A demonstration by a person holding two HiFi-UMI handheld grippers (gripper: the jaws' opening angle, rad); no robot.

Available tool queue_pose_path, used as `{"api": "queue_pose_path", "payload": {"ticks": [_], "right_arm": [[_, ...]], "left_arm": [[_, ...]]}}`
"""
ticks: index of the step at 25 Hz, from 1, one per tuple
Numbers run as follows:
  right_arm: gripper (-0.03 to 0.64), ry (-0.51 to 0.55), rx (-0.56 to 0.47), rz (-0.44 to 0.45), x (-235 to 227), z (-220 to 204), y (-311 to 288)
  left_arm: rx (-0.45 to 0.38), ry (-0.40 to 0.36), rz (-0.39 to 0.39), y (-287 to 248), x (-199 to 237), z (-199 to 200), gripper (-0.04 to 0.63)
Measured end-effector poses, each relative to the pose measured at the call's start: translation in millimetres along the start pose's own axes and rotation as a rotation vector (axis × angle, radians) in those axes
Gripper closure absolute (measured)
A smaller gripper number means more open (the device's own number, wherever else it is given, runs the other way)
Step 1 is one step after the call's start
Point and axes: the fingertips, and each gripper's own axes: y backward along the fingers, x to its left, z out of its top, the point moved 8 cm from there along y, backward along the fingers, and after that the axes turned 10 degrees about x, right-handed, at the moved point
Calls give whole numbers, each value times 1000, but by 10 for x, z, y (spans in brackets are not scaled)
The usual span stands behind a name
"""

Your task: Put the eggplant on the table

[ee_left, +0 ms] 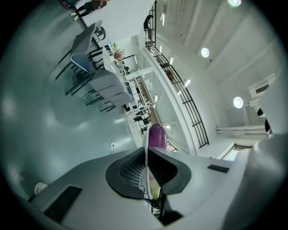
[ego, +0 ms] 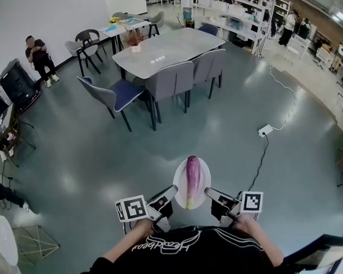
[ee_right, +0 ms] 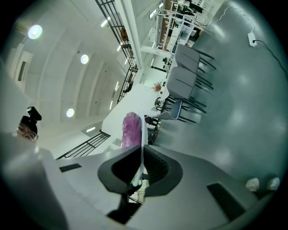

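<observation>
Purple and glossy, the eggplant (ego: 192,172) is carried on a round white plate (ego: 178,187) that is held between the two tools, above the floor (ego: 92,160) and not on any support. The left gripper (ego: 170,192) is closed on the left rim of the plate, and the right gripper (ego: 212,193) is closed on the right rim. In each gripper view the ribbed black pads are pressed on the thin white edge from both sides. The long axis of the eggplant runs straight away from the person, midway between the two tools. The rounded dark purple end points forward, beyond the jaw tips, and the pale yellow-green end lies nearest to the body. Much of the plate is covered by the eggplant in the head view, and in both gripper views the plate is seen only edge-on, as a narrow white line. There the near end of the eggplant is mostly hidden behind the jaws, so only the smooth purple tip is clear. The grey table (ego: 172,46), smooth and with rounded corners, stands well ahead of both grippers, with grey padded chairs (ego: 171,82) along its near side. The floor is shiny grey-green and reflects the lamps.
</observation>
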Motion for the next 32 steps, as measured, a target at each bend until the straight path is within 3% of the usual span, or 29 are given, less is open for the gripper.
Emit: {"api": "queue_pose_path", "payload": {"ticks": [4,14,25,32], "right_arm": [[597,-7,-6,36,17,14,-22],[597,-5,5,17,-15,80,-90],[598,-27,39,57,-21,285,-251],[597,-36,57,72,-128,718,-384]], "left_arm": [[-11,21,-9,14,27,-6,571],[-19,23,-27,19,70,78,571],[-54,15,-4,58,3,270,571],[-73,12,21,-116,1,618,571]]}}
